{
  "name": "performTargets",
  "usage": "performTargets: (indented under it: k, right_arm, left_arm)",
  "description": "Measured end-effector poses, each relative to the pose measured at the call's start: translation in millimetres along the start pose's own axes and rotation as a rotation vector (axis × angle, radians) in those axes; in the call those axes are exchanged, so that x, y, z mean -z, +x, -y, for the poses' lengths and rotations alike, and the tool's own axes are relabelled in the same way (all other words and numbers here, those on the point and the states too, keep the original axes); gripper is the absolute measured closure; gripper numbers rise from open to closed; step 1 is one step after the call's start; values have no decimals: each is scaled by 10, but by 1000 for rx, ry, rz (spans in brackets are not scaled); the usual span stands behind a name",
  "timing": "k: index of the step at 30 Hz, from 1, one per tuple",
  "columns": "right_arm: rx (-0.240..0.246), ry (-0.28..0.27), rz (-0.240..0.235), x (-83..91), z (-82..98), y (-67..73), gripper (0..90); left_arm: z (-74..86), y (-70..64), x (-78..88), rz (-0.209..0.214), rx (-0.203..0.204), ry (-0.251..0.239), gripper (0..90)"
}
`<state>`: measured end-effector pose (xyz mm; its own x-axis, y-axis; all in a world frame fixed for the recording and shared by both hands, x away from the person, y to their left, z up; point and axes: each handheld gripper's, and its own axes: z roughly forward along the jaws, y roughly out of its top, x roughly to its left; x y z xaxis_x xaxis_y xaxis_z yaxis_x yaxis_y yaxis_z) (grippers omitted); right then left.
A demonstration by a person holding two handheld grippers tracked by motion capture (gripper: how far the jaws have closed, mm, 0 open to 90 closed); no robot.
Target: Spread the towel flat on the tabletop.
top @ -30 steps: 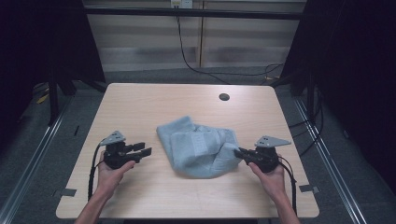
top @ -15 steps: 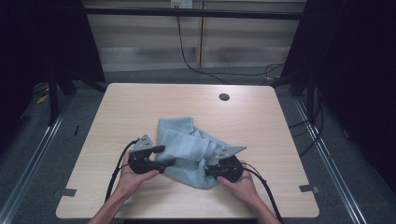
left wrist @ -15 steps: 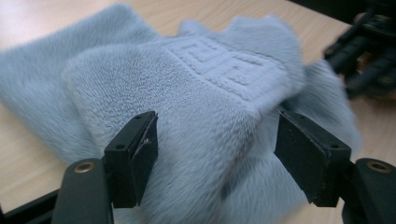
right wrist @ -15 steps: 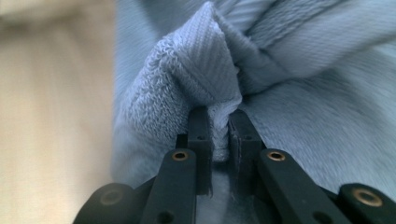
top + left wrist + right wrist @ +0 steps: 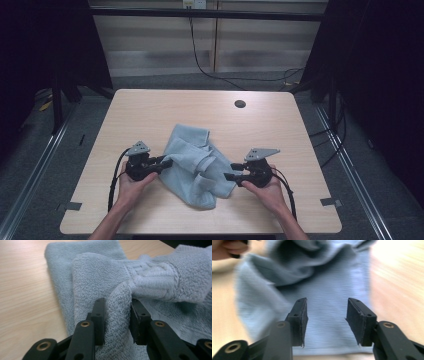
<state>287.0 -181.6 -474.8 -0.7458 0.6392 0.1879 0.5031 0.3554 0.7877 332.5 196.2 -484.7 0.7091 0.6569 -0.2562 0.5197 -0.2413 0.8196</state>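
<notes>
Towel (image 5: 197, 167) sits crumpled mid-table between both grippers, long axis running from far-left to near-right. Left gripper (image 5: 162, 163) has just closed on a raised fold at the towel's left edge; its own view shows the jaws (image 5: 117, 315) pinching pile on both pads. Right gripper (image 5: 231, 171) has just opened, sits at the towel's right edge, jaws (image 5: 327, 315) apart with nothing clamped, flat cloth just ahead, though that view is motion-blurred.
</notes>
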Motion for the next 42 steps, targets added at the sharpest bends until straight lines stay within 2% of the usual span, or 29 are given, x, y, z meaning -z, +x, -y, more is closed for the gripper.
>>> performTargets:
  k: [2, 3, 4, 6, 8, 9, 10, 11, 12, 13, 14, 15, 17, 18, 19, 20, 21, 22, 23, 24, 25, 26, 27, 29, 30, 33, 36, 39, 42]
  right_arm:
    - [9, 15, 22, -86, -12, -66, 479]
    - [-6, 33, 14, -219, -20, -101, 441]
    - [-6, 33, 14, -219, -20, -101, 441]
    - [26, 66, 9, -385, -61, -98, 409]
    - [31, 60, 39, -486, -105, -111, 348]
    - [26, 56, 33, -541, -121, -139, 338]
    - [23, 76, 47, -653, -110, -169, 317]
    - [35, 48, 58, -679, -86, -154, 319]
    - [42, 49, 73, -684, -86, -128, 337]
    - [42, 49, 73, -684, -86, -128, 337]
    - [53, 60, 82, -679, -91, -98, 409]
    - [73, 66, 64, -653, -89, -48, 626]
    - [89, 66, 78, -626, -93, -2, 749]
    - [89, 66, 78, -626, -93, -2, 749]
    - [88, 61, 78, -604, -103, -1, 774]
    - [66, 43, 67, -568, -114, -18, 780]
    - [36, 1, 54, -479, -140, -53, 783]
    - [36, 1, 54, -479, -140, -53, 783]
    - [21, -37, 58, -364, -182, -85, 787]
    - [21, -49, 63, -321, -200, -97, 788]
    - [21, -49, 63, -321, -200, -97, 788]
    - [13, -66, 70, -264, -223, -111, 788]
    - [-6, -102, 71, -152, -254, -153, 787]
    - [-12, -120, 73, -103, -266, -164, 787]
    - [-9, -150, 77, -3, -295, -172, 786]
    - [-5, -168, 98, 95, -316, -170, 785]
    - [-15, -185, 128, 186, -311, -206, 788]
    - [-25, -191, 157, 307, -277, -278, 790]
    - [-42, -203, 188, 368, -283, -312, 794]
  left_arm:
    - [11, 32, -5, 8, 20, 1, 693]
    - [17, 40, -14, 12, 25, 4, 681]
    - [20, 40, -23, 13, 25, 10, 681]
    - [22, 29, -31, 11, 16, 17, 659]
    - [23, 33, -30, 11, 24, 14, 652]
    - [27, 37, -29, 11, 28, 11, 637]
    - [29, 36, -27, 7, 23, 10, 570]
    - [30, 30, -25, -2, 15, 8, 531]
    - [28, 23, -22, -7, 9, 6, 476]
    - [25, 19, -19, -2, 9, 1, 476]
    - [22, 10, -16, -7, 3, 1, 444]
    - [21, -10, -20, -17, -6, 2, 527]
    - [18, -31, -9, -25, -37, 0, 668]
    - [11, -32, 4, -21, -38, 0, 668]
    - [6, -24, 26, -6, -20, -20, 715]
    - [0, -4, 52, 11, 1, -36, 726]
    - [-5, 19, 79, 22, 18, -52, 741]
    - [-7, 37, 100, 24, 25, -62, 741]
    - [-5, 71, 129, 40, 51, -82, 746]
    - [1, 126, 173, 62, 91, -105, 749]
    - [1, 126, 173, 62, 91, -105, 750]
    - [3, 147, 193, 70, 111, -122, 750]
    - [4, 168, 213, 85, 129, -135, 759]
    - [-1, 182, 248, 97, 140, -152, 763]
    - [-9, 176, 264, 112, 144, -162, 765]
    - [-26, 173, 307, 139, 161, -186, 776]
    - [-21, 256, 399, 110, 184, -213, 804]
    - [1, 341, 427, 112, 251, -239, 830]
    - [2, 380, 454, 95, 242, -241, 830]
